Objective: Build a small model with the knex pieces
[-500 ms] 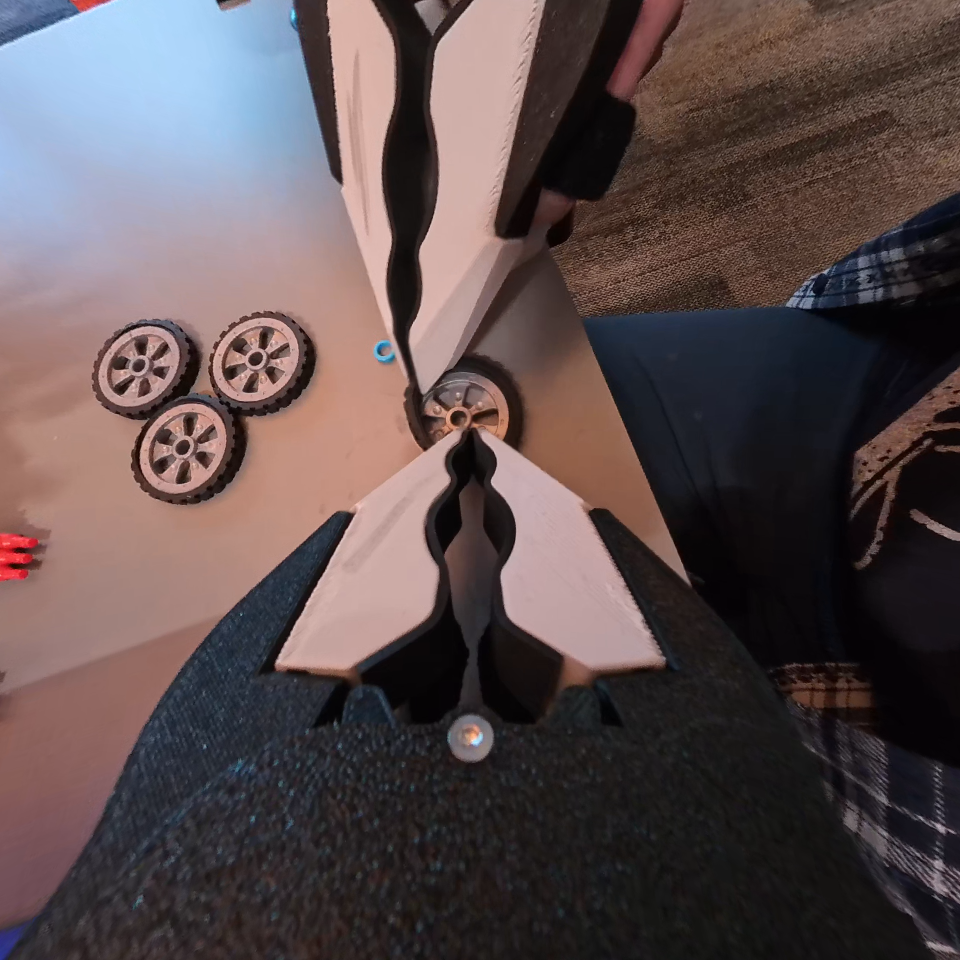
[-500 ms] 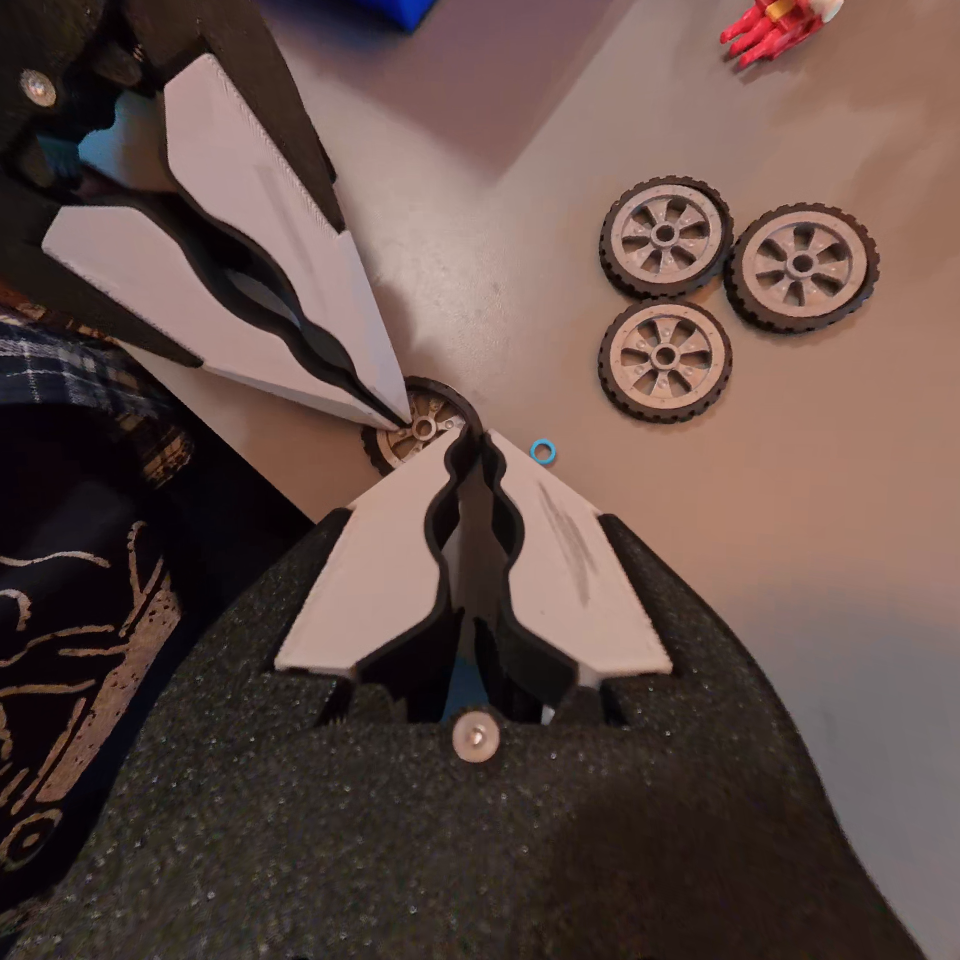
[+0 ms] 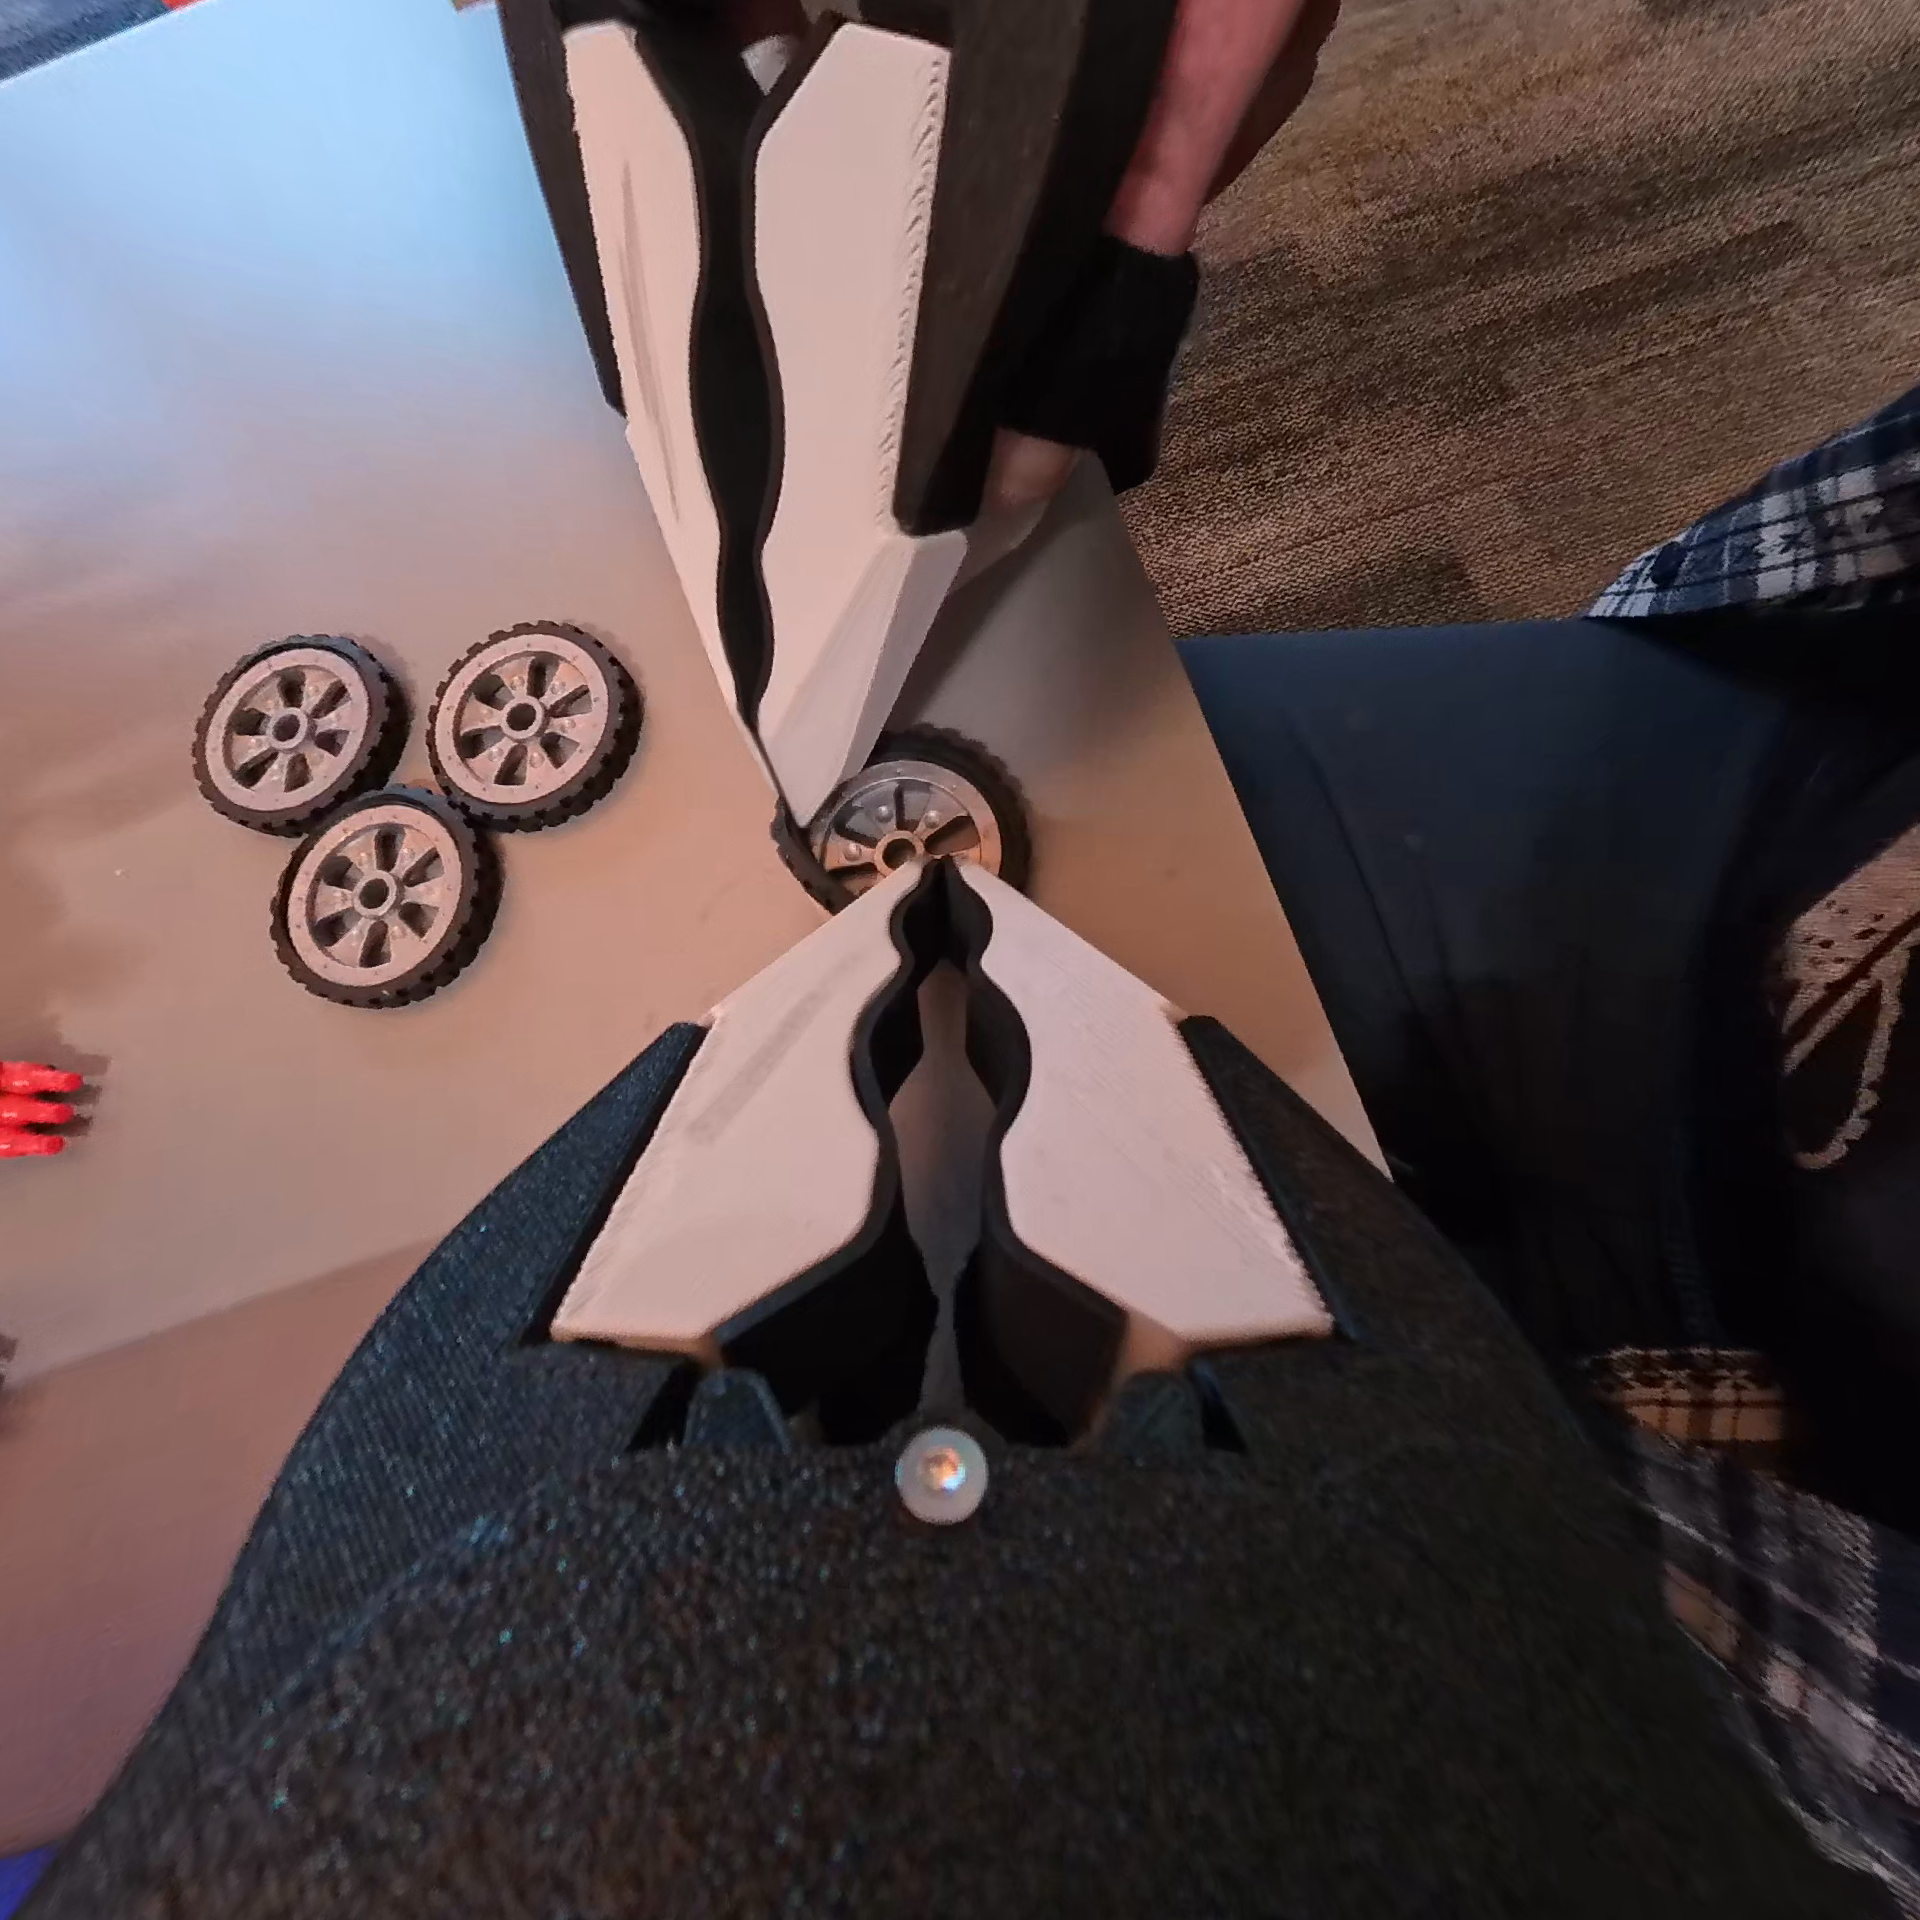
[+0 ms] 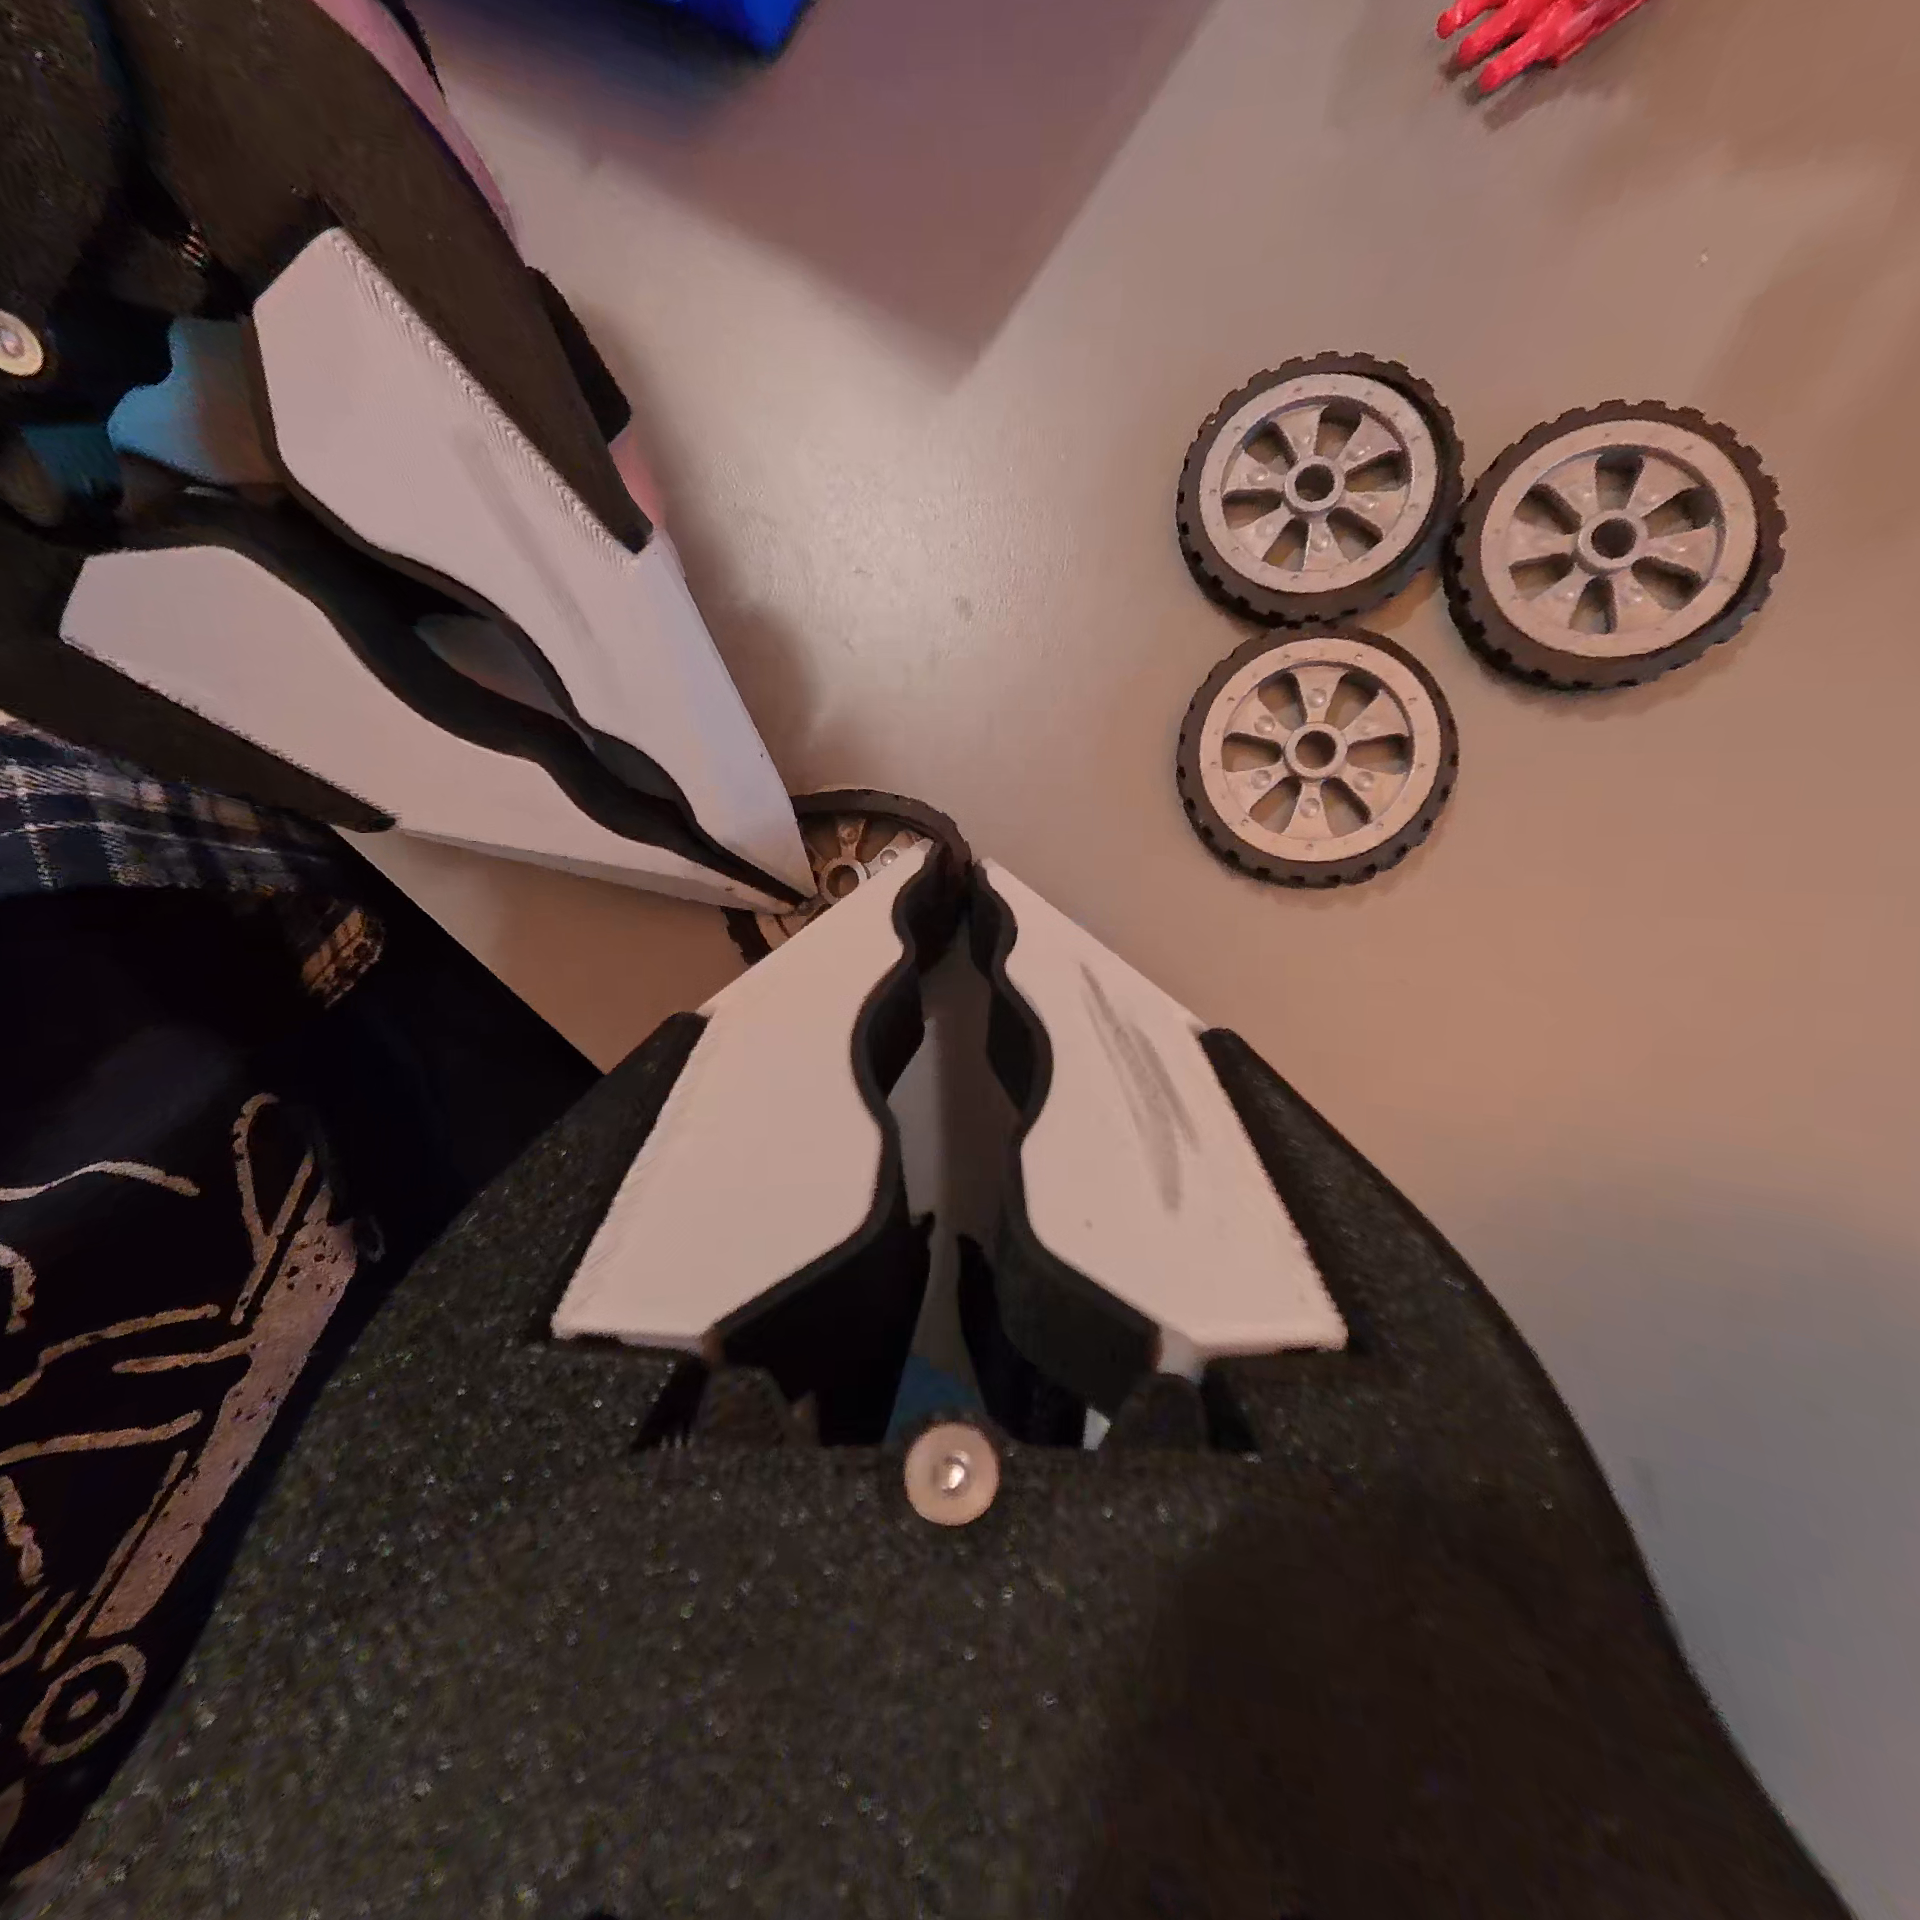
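Note:
A grey spoked wheel with a black tyre [image 3: 940, 805] lies flat near the table's edge; it also shows in the right wrist view [image 4: 857, 836]. My left gripper [image 3: 935, 871] is shut, with its tips on the wheel's hub. My right gripper [image 4: 951, 868] is shut, with its tips at the tyre's rim. In the left wrist view the right gripper [image 3: 792, 816] comes down from the top onto the wheel's left side. In the right wrist view the left gripper [image 4: 800, 899] comes in from the upper left. I cannot tell whether either pinches any part of the wheel.
Three more wheels [image 3: 379, 894] lie in a cluster on the tan table [image 3: 260, 1195], also in the right wrist view [image 4: 1314, 753]. A red toy [image 4: 1527, 31] lies farther off. A person's dark-clothed legs [image 3: 1507, 935] and carpet [image 3: 1558, 312] lie past the table's edge. My right gripper's tips are some 15 cm from the red toy [image 4: 1527, 31].
Both grippers have closed in a little over the wheel. The small blue ring that lay beside the right gripper's tip no longer shows.

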The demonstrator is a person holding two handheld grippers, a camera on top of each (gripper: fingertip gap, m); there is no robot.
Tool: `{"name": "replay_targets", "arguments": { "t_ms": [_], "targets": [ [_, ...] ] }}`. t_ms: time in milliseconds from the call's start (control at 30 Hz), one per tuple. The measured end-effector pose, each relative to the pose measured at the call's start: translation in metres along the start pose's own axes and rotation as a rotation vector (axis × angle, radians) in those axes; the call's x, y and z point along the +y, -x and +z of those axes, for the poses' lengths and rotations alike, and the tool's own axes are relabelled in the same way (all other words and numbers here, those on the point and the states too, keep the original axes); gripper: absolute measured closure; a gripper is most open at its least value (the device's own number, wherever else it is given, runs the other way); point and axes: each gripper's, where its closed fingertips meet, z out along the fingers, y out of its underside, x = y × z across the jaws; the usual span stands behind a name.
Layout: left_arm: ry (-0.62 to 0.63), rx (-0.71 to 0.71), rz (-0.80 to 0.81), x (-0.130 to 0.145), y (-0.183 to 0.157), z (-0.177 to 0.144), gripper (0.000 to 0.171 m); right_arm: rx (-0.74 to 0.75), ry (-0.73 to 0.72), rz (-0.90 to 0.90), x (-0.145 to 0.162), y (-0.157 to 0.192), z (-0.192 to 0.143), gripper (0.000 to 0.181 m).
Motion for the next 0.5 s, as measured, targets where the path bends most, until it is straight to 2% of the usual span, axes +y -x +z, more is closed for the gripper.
{"name": "replay_targets", "arguments": {
  "t_ms": [167,500],
  "targets": [
    [0.001,-0.007,0.0,0.0001,0.0005,0.0001,0.171,0.001,0.028,-0.003,-0.0002,-0.0008,0.0007,0.177],
    [0.001,-0.006,-0.002,0.0002,0.0012,0.0003,0.171,0.067,0.192,-0.119,-0.0017,-0.0038,0.0037,0.179]
  ]
}}
